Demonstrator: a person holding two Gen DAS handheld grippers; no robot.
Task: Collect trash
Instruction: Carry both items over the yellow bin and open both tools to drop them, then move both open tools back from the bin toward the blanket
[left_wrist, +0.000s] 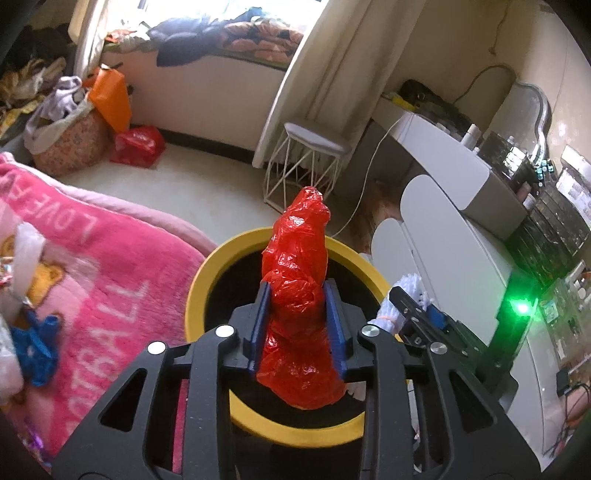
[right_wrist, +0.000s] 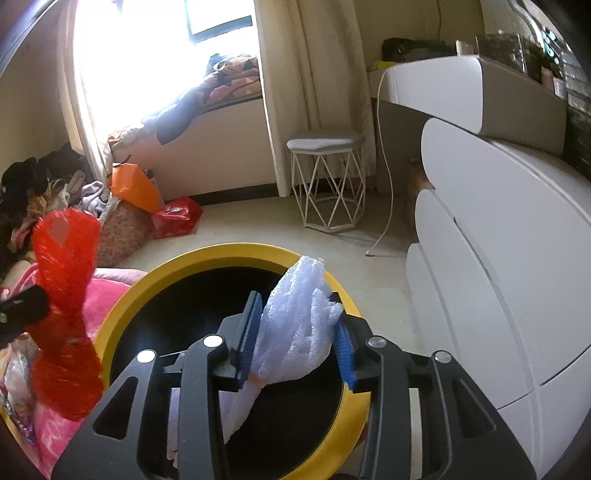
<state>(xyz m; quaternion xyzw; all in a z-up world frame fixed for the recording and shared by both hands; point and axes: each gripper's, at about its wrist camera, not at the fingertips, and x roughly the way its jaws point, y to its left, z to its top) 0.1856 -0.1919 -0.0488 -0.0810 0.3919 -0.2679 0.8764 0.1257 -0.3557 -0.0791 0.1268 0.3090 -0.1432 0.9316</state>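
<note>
our pink fleece blanket (left_wrist: 110, 280) reads "love" and "football". left gripper (left_wrist: 298, 295) clasps a crumpled red plastic bag (left_wrist: 297, 266), right gripper (right_wrist: 295, 314) a white foam net (right_wrist: 299, 325), both above the round yellow-rimmed bin (right_wrist: 207, 254); white dresser (right_wrist: 498, 258) beside.

Left gripper (left_wrist: 298, 314): pads against red bag (left_wrist: 297, 295), over yellow bin (left_wrist: 201, 280); pink blanket (left_wrist: 110, 258) beside.
</note>
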